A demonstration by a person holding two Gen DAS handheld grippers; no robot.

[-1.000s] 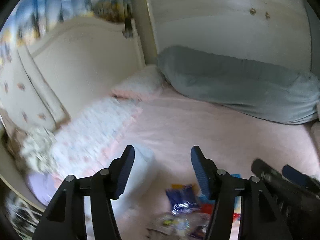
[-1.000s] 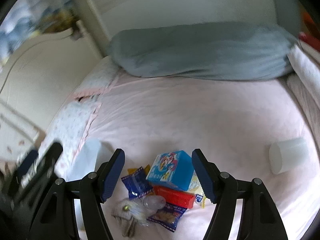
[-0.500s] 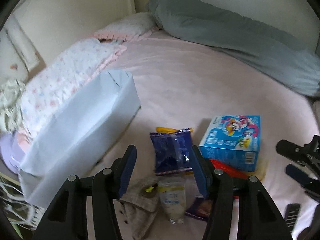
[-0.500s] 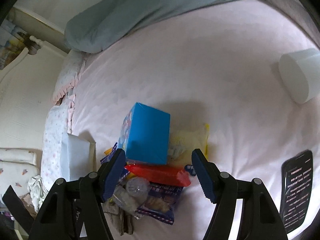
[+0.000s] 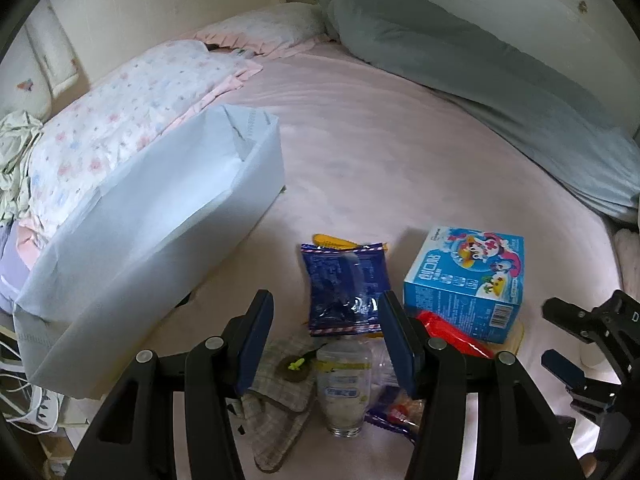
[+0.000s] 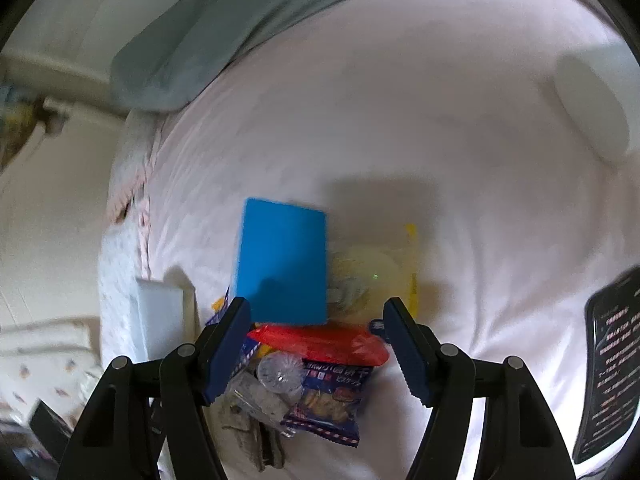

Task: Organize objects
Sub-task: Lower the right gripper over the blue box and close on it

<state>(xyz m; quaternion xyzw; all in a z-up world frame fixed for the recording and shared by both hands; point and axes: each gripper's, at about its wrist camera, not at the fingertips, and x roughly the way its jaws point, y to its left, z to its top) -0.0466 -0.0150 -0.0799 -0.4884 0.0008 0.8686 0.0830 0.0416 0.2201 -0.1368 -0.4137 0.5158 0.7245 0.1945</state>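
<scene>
Both grippers hanging over the snack pile on the pink bed – left gripper (image 5: 325, 334) fingers half-wide, empty; right gripper (image 6: 317, 346) likewise. Clear plastic jar (image 5: 343, 388) lying nearest, crinkly dark-blue packet (image 5: 345, 289) next, blue cardboard box (image 5: 466, 286) beyond, white open bin (image 5: 168, 240) farthest – slick overlapping wrappers risking a two-item pinch.

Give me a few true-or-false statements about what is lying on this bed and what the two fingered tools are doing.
1. The blue box sits on the red packet. True.
2. The left gripper clamps the dark blue snack bag. False: its fingers stand apart, holding nothing.
3. A white open bin lies beside the pile. True.
4. The right gripper holds the clear bottle. False: it is empty above the pile.
5. The grey bolster lies on the snacks. False: it lies along the wall.
</scene>
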